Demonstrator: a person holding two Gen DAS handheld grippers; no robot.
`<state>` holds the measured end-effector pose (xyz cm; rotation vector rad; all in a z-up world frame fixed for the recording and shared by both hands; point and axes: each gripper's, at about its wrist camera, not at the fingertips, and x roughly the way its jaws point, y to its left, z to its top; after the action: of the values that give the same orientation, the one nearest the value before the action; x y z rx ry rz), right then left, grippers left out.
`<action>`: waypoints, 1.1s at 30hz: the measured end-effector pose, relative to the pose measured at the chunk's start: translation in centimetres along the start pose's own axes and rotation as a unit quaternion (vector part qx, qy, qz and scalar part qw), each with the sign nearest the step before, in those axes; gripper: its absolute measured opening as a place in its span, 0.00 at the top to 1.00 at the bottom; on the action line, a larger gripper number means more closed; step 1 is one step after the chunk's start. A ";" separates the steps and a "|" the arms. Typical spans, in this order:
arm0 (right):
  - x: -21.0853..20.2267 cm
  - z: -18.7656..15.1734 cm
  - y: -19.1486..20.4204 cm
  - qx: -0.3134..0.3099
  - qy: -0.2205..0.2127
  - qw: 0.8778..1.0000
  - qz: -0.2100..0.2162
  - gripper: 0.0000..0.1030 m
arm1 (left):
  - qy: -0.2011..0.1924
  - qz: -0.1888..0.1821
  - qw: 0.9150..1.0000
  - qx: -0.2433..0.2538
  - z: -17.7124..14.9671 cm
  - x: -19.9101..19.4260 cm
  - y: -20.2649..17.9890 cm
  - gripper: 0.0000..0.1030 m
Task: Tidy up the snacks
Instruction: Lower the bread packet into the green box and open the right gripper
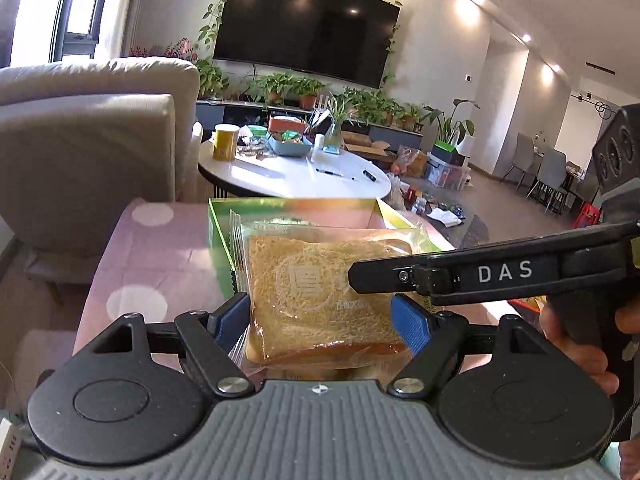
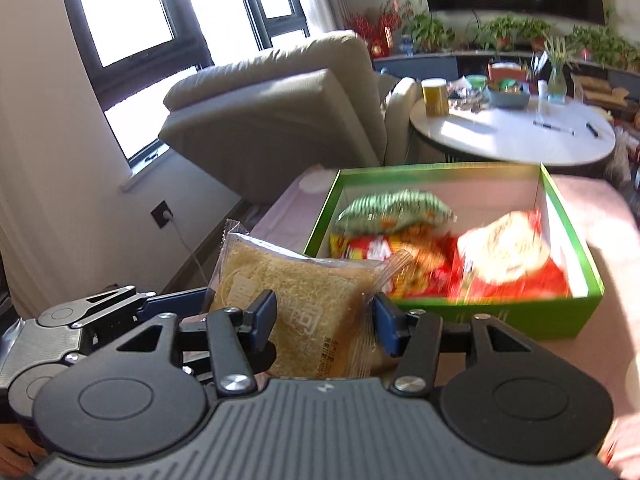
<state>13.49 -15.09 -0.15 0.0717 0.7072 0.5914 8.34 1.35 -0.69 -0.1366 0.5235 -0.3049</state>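
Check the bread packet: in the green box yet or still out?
Out. The bread packet sits between the right gripper fingers, in front of the green box, which already holds other snack bags.

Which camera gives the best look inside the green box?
The right wrist view. It looks down into the green box, showing a green snack bag and red packets, though blurred. In the left wrist view the bread packet hides most of the box; only its walls show.
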 end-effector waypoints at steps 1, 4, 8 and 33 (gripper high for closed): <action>0.1 0.7 -0.4 -0.006 -0.010 1.000 -0.002 0.49 | -0.001 0.002 1.000 0.001 0.3 0.3 -0.1 0.28; 0.4 1.7 -0.9 -0.015 -0.019 1.000 -0.006 0.49 | -0.003 0.005 1.000 0.006 1.4 1.3 -0.5 0.28; 1.0 2.8 -1.8 -0.019 -0.025 0.999 -0.014 0.49 | -0.007 0.003 1.000 0.006 3.2 3.2 -1.0 0.28; 7.2 7.6 -15.6 0.060 -0.015 0.995 -0.081 0.48 | 0.064 -0.016 0.998 -0.007 7.7 21.2 -3.8 0.23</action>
<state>30.21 -23.29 -2.60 0.1322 0.7115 0.3917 28.73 -8.61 -3.28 -0.1401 0.6517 -0.3427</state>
